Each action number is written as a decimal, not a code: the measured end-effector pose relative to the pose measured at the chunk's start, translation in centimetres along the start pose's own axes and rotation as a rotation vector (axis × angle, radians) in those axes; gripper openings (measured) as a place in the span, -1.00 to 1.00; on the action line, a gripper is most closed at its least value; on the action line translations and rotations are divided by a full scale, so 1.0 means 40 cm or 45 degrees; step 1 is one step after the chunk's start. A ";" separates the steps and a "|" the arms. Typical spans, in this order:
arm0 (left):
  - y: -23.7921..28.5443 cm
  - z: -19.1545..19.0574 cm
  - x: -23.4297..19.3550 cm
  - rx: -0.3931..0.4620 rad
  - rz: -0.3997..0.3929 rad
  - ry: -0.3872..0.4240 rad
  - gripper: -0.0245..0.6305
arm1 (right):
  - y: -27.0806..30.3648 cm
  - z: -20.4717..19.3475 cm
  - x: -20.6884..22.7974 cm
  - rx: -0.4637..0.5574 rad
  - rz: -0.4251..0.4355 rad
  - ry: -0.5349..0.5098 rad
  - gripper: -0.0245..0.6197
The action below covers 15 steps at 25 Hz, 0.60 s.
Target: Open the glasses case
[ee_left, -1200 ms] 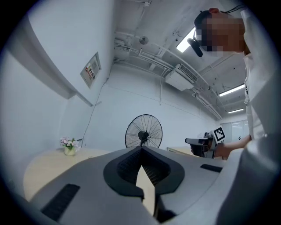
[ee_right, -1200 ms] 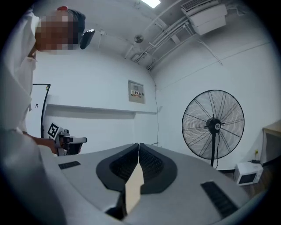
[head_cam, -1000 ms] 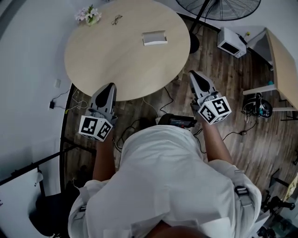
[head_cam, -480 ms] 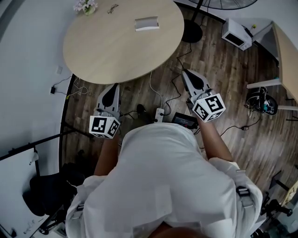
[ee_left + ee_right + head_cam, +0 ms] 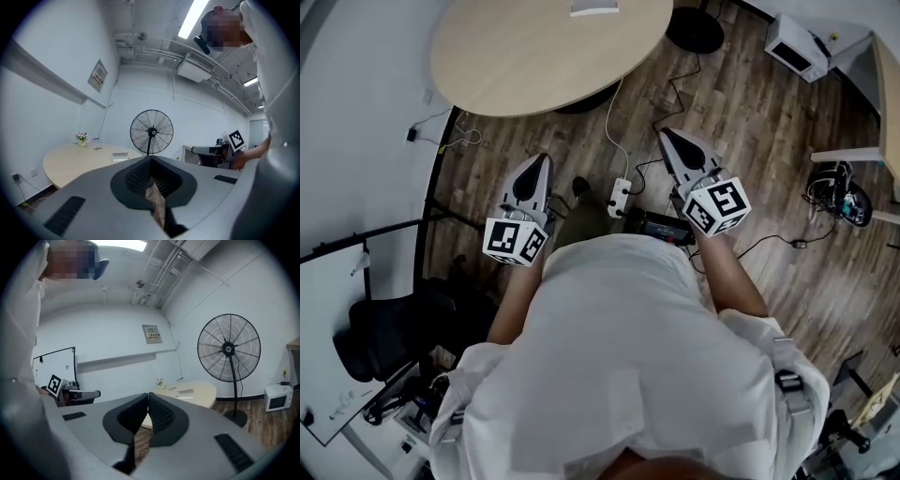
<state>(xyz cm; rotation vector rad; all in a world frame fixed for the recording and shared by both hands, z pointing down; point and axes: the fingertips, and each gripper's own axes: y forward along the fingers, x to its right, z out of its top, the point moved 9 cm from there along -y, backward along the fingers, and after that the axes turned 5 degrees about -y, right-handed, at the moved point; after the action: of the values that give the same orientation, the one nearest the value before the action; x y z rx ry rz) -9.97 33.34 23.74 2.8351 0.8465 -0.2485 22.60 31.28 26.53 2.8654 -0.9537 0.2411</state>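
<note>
The glasses case (image 5: 593,7), a pale flat box, lies on the round wooden table (image 5: 534,56) at the top edge of the head view. It shows small and far off in the left gripper view (image 5: 121,156) and the right gripper view (image 5: 185,393). Both grippers hang over the wood floor in front of the person, well short of the table. My left gripper (image 5: 536,161) is shut with nothing in it, its jaws meeting at the tips (image 5: 150,158). My right gripper (image 5: 667,134) is likewise shut and holds nothing (image 5: 148,394).
A white power strip (image 5: 620,197) and cables lie on the floor between the grippers. A standing fan (image 5: 151,131) stands beyond the table, with a white box (image 5: 797,47) to its right. A black chair (image 5: 394,328) stands at the left. Flowers (image 5: 82,138) sit on the table's far side.
The person has backed away from the table. The table and case have slid to the top of the head view, and both shut grippers now hang over the floor.
</note>
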 end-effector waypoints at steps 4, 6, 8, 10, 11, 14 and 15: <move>-0.024 -0.015 -0.014 -0.043 -0.028 -0.061 -0.89 | 0.002 0.007 -0.035 0.005 0.013 -0.017 -0.85; -0.022 -0.019 -0.023 -0.057 -0.053 -0.084 -0.89 | -0.001 0.016 -0.044 0.007 0.008 -0.039 -0.85; -0.009 -0.017 -0.029 -0.057 -0.086 -0.097 -0.89 | -0.008 0.025 -0.046 0.009 -0.014 -0.046 -0.85; 0.004 -0.007 -0.032 -0.045 -0.125 -0.104 -0.89 | -0.015 0.036 -0.048 0.012 -0.043 -0.041 -0.85; 0.008 -0.001 -0.032 -0.040 -0.143 -0.104 -0.89 | -0.016 0.041 -0.051 0.013 -0.055 -0.042 -0.85; 0.012 0.017 -0.035 -0.027 -0.183 -0.080 -0.89 | -0.004 0.053 -0.070 0.006 -0.070 -0.075 -0.85; 0.009 0.020 -0.040 -0.024 -0.183 -0.069 -0.89 | 0.004 0.055 -0.080 0.000 -0.069 -0.091 -0.85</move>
<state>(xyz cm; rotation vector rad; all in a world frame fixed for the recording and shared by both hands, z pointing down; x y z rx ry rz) -11.18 32.02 23.32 2.7400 1.0365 -0.3329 20.22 32.69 23.78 2.9129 -0.8865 0.1345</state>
